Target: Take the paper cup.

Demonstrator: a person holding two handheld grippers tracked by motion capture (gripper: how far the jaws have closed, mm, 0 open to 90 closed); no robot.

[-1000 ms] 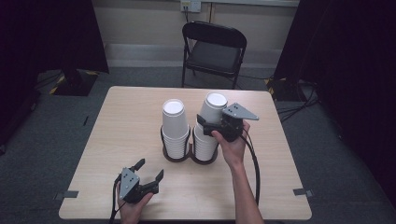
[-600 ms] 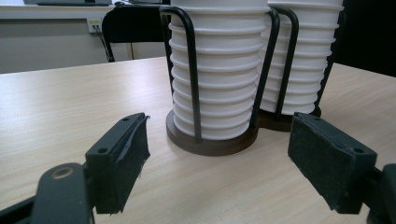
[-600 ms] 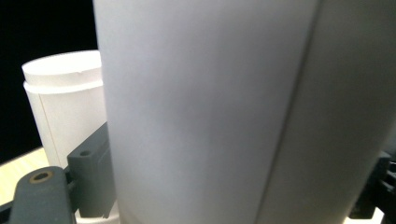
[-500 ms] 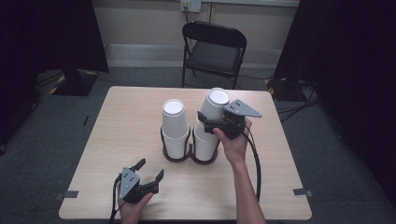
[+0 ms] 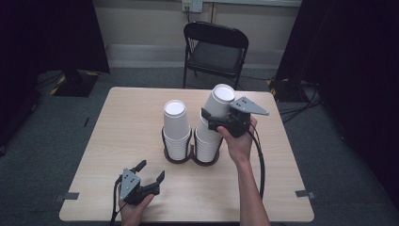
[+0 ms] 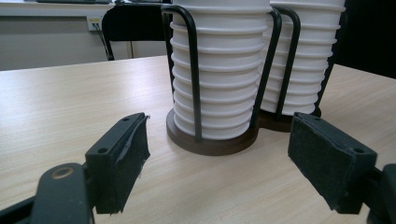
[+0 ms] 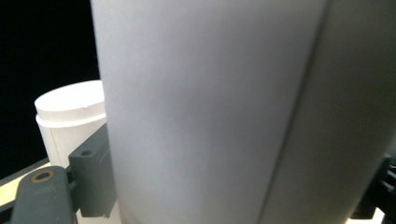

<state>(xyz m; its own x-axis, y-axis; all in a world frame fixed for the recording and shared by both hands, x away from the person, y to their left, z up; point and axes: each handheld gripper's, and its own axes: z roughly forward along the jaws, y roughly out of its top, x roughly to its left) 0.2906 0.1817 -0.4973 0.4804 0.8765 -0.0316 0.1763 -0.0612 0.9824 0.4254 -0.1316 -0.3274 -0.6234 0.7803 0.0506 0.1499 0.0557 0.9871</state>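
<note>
Top cup [image 5: 219, 101] lifted; two stacks [image 5: 177, 134], one holder [image 5: 190, 157].

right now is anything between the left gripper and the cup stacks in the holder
Nothing visible. The left gripper sits open on bare table, and its own view looks straight at the nearer cup stack in the black holder.

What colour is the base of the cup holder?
Dark brown, under black wire uprights; the cup holder base shows best in the left gripper view.
</note>
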